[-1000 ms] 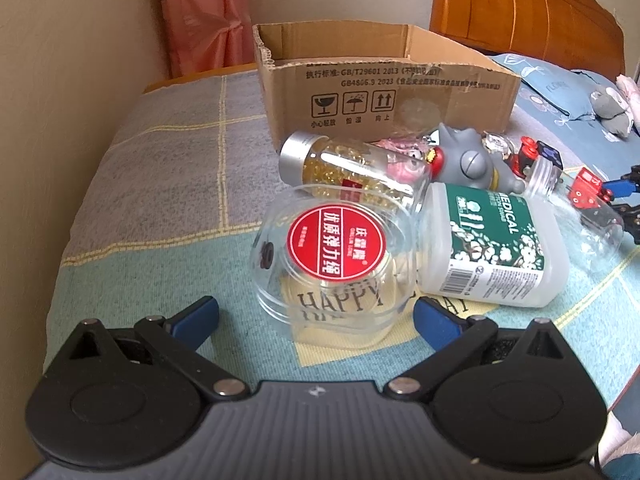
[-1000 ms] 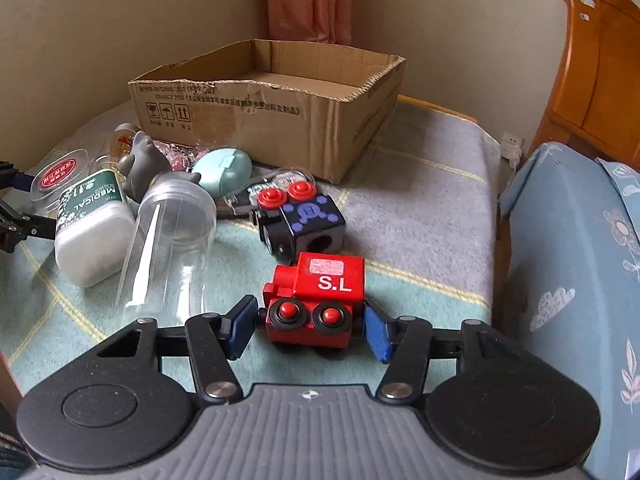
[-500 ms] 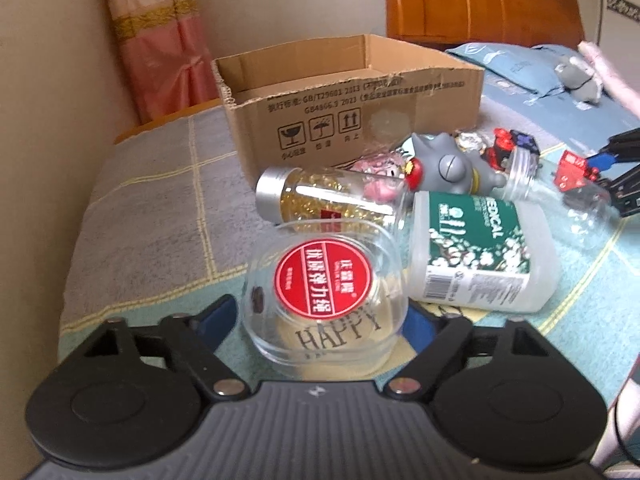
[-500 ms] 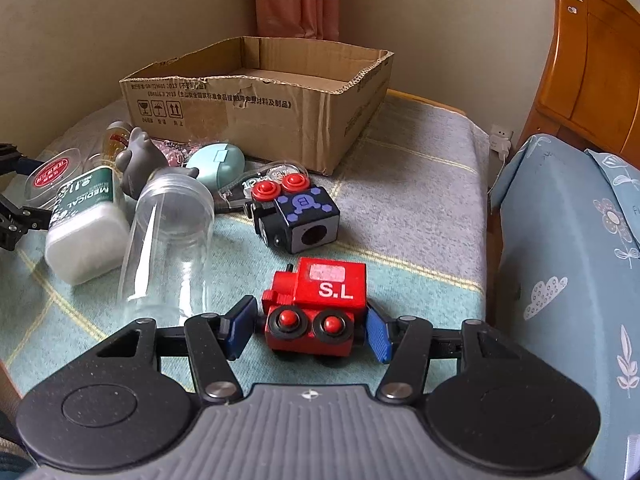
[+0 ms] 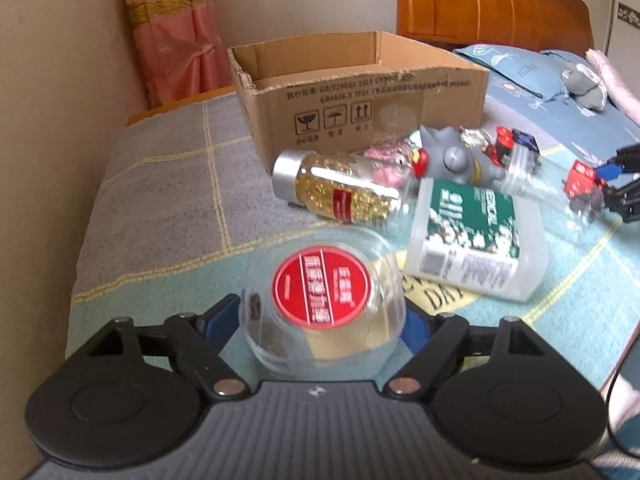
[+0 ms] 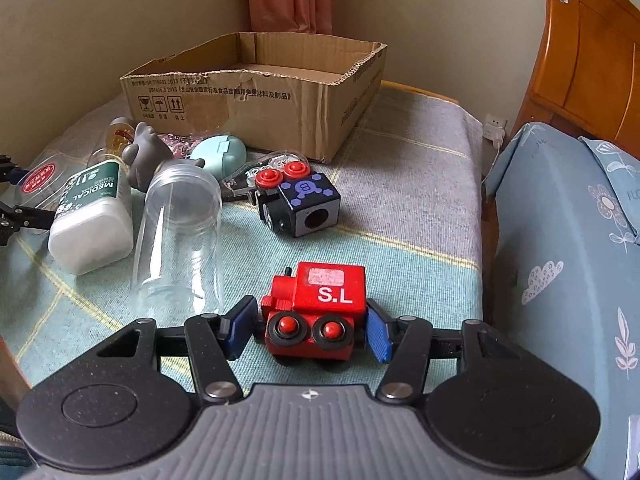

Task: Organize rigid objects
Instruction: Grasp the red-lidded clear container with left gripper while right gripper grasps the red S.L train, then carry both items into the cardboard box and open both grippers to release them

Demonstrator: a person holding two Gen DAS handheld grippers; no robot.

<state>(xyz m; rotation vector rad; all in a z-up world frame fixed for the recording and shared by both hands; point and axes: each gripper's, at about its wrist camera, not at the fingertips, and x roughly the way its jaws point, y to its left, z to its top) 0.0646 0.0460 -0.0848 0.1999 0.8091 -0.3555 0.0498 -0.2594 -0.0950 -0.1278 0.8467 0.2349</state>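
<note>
L tongs (image 5: 322, 322) clamped on clear round tub w/ red label (image 5: 322, 300), jaws just closed in, tub low over the blanket (image 5: 160, 184). R tongs (image 6: 306, 330) clamped on red toy train (image 6: 316, 312), near side of cardboard box (image 6: 256, 92).

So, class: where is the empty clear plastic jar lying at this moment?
In the right wrist view the clear jar lies on its side, left of centre, on the blanket, between the white medical bottle and the black toy cube.
</note>
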